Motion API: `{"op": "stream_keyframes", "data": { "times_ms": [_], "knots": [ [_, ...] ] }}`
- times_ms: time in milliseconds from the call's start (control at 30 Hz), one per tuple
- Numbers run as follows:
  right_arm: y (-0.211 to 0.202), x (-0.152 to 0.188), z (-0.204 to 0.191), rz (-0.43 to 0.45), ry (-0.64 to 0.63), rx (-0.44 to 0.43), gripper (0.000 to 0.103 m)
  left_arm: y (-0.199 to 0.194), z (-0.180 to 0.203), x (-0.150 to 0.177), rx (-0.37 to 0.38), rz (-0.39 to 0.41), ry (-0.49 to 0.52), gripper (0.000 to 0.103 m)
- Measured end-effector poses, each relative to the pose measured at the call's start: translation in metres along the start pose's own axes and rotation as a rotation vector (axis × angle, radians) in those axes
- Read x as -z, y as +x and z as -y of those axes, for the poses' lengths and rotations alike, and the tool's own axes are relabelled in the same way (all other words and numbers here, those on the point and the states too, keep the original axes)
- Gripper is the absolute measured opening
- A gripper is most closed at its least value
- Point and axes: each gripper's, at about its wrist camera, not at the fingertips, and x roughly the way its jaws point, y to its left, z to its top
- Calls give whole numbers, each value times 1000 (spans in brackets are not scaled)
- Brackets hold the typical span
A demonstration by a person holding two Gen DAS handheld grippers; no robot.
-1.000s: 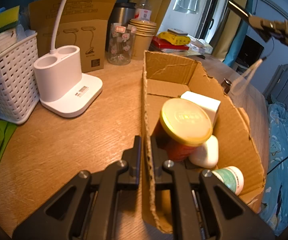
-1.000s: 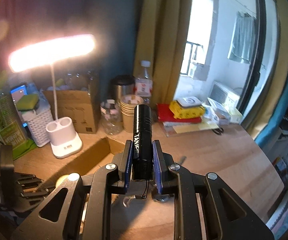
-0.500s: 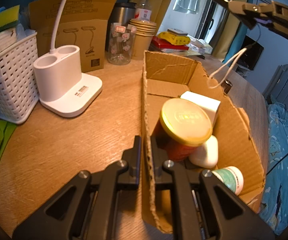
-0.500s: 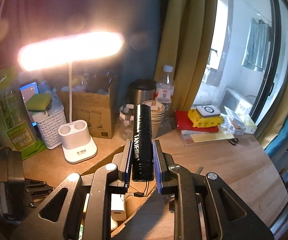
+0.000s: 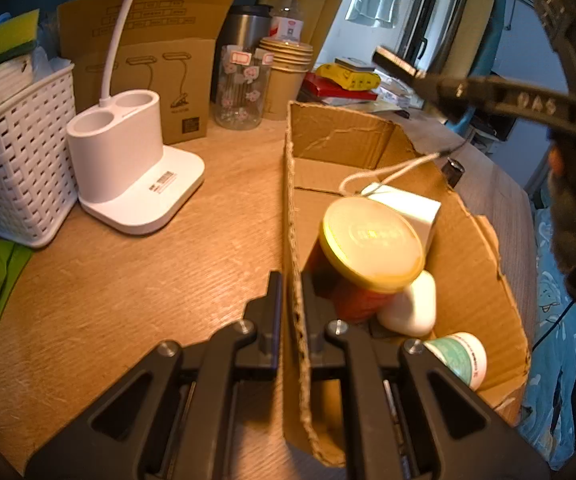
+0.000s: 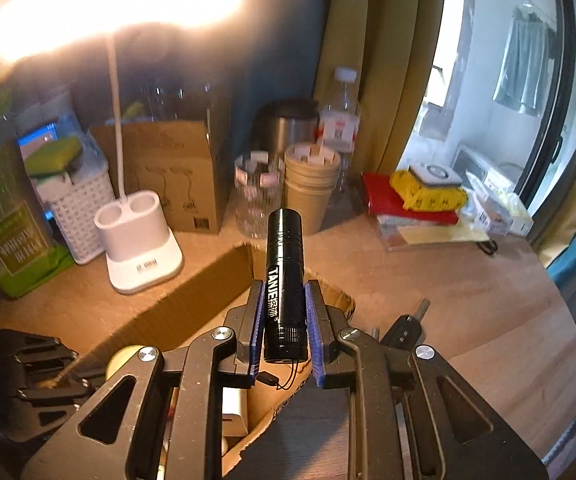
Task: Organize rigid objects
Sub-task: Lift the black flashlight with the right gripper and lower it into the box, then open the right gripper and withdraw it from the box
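My left gripper [image 5: 291, 292] is shut on the left wall of an open cardboard box [image 5: 293, 208] on the wooden desk. Inside the box are a red jar with a yellow lid [image 5: 371, 238], a white box [image 5: 405, 206], a white rounded object [image 5: 411, 308] and a green-labelled bottle [image 5: 457, 356]. My right gripper [image 6: 285, 308] is shut on a black flashlight [image 6: 284, 276] and holds it above the box [image 6: 192, 300]. The flashlight's wrist cord [image 5: 391, 172] dangles into the box in the left wrist view.
A white lamp base [image 5: 128, 164], a white basket [image 5: 16, 152], a brown carton [image 5: 156, 72], a glass jar [image 5: 242, 92] and stacked paper cups [image 5: 286, 76] stand behind the box. A key [image 6: 405, 326] lies on the desk right of it.
My right gripper has moved down and left with the flashlight, over the box; its cord now hangs inside. My left gripper has not moved.
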Motion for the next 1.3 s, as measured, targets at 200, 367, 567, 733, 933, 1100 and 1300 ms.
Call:
{"op": "stream_keyframes", "data": {
  "times_ms": [200,367,567,733,933,1100,1300],
  "knots": [
    [26,14,-1,-67,4,-8,21,0,0,0,0,0,0,9],
    [43,23,-7,-115,-33,5,21,0,0,0,0,0,0,9],
    [56,31,-16,-162,-66,17,21,0,1,0,2,2,3,9],
    [57,30,-15,-179,-71,21,21,0,1,1,3,1,2,9],
    [57,29,-13,-185,-49,9,25,0,1,1,3,1,2,9],
    [45,28,-10,-157,-23,0,30,0,1,1,3,0,0,9],
    [26,26,6,-117,23,32,35,0,1,0,2,1,2,9]
  ]
}}
